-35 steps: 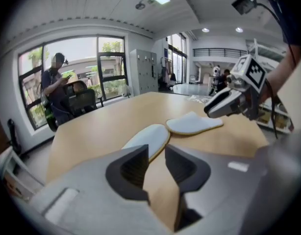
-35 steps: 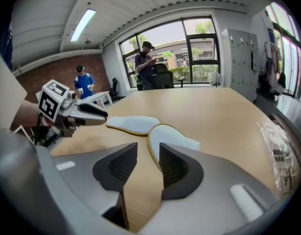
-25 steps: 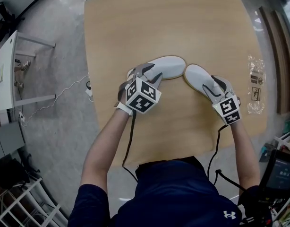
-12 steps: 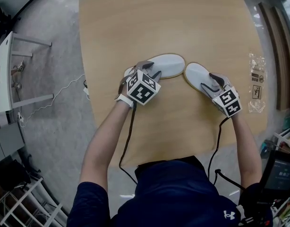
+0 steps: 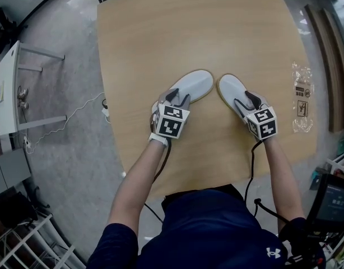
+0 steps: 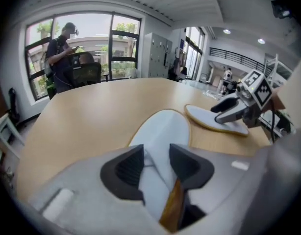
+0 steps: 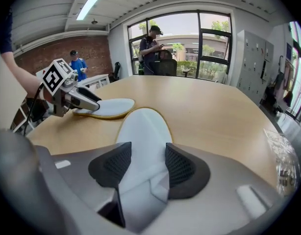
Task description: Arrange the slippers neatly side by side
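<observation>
Wood of the table (image 5: 217, 27) runs broad beyond both slippers toward the far edge, while its left edge passes close by the left gripper (image 5: 177, 98) and its near edge lies at the person's body. The left gripper is clamped on the heel end of the left slipper (image 5: 195, 84), white fabric filling the gap between its pads. The right gripper (image 5: 247, 100) grips the heel end of the right slipper (image 5: 229, 87), its jaws having just been closing on the fabric between them. Both slippers sit near the table's middle, toes pointing away and just beside each other with a narrow gap, heels spread apart in a V. A clear plastic bag (image 5: 302, 97) lies by the right edge, well apart from the right slipper; its printed labels are too small to read. A small white logo (image 5: 272, 254) marks the person's dark shirt.
</observation>
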Demonstrator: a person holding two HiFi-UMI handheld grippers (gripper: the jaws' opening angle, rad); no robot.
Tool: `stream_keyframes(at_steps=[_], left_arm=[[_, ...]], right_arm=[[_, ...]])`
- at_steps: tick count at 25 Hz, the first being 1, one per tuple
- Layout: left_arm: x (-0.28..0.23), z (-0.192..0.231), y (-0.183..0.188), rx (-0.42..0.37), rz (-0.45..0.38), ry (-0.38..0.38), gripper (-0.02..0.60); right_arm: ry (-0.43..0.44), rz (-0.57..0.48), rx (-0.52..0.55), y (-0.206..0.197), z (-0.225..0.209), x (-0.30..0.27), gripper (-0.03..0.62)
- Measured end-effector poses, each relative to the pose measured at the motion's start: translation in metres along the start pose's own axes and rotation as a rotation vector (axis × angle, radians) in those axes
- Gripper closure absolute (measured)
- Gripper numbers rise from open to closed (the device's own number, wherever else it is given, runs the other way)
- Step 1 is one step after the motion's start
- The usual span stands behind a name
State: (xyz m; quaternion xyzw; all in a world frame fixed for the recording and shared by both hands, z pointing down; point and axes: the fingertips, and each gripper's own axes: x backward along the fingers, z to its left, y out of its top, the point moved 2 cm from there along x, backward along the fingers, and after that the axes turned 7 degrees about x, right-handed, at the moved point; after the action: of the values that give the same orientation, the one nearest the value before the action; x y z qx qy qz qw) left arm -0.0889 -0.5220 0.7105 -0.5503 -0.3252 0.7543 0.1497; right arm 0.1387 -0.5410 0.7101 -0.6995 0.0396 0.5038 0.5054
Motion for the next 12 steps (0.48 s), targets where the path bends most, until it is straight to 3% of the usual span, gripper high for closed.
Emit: stream_keyframes(at_steps=[3, 5, 7, 9, 12], left_arm=[[0.004, -0.006, -0.009, 0.102, -0.015, 0.054, 0.414], [0.013, -0.010, -0.013, 0.225, -0.006, 0.074, 0.416], [0.022, -0.014, -0.014, 0.341, -0.001, 0.086, 0.421], [0.026, -0.018, -0.018, 0.406, 0.015, 0.099, 0.423], [0.029, -0.026, -0.024, 0.545, 0.024, 0.073, 0.434]], right_arm=[[-0.031, -0.002, -0.063, -0.008, 0.005, 0.001, 0.370], [-0.041, -0.013, -0.125, -0.012, 0.012, 0.003, 0.372], [-0.051, -0.032, -0.217, -0.012, 0.019, 0.006, 0.378], [-0.070, -0.049, -0.321, -0.012, 0.022, 0.008, 0.415], [-0.108, -0.076, -0.473, -0.014, 0.022, 0.011, 0.438]])
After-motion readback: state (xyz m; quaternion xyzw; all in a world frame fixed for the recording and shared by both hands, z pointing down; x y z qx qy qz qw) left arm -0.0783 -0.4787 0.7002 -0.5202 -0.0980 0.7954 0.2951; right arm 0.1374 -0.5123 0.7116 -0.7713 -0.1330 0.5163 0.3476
